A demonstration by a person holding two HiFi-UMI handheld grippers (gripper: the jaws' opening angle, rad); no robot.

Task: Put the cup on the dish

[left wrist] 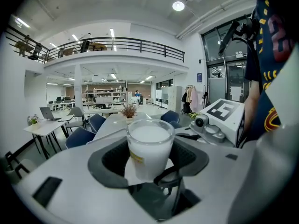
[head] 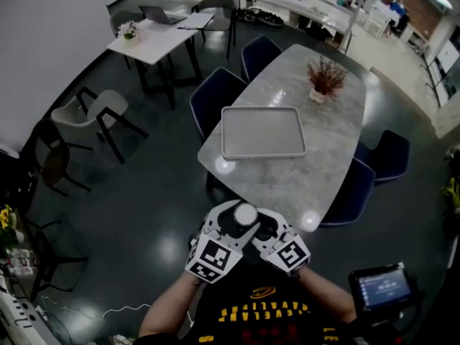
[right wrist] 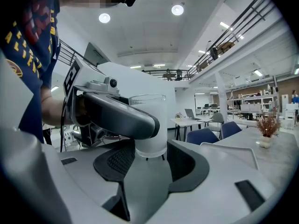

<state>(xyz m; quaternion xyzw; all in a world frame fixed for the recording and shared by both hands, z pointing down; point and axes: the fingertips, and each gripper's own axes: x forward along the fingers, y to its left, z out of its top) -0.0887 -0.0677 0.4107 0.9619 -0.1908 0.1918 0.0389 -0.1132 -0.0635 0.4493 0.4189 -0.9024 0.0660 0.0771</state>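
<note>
The left claw [head: 227, 226] is clenched on the cup [left wrist: 149, 143], which stands upright between its dark pads, a pale frosted tumbler with a clear rim. A small yellowish label [left wrist: 136, 157] sits low on its side, too small to read. The right claw [head: 264, 228] comes in from the other side, and in its own view its pads look closed against the cup's base as well, so both seem to be holding it. The person holds them close to the chest, over the dark floor and short of the desk's near edge.

The dish [head: 262, 131], a pale rectangular one with a raised rim, lies bare on the grey marbled desk [head: 327, 171], toward its near left edge. A potted dry plant [head: 325, 77] stands toward the far end.

As I judge it, the cup is picked up but the carrying, lowering and letting go are all left to do.

The shirt's yellow lettering shows upside down and I cannot read it for sure. Each claw's cube bears black-and-white square markers. A small lit screen [head: 384, 287] at far right has print too fine to make out.
</note>
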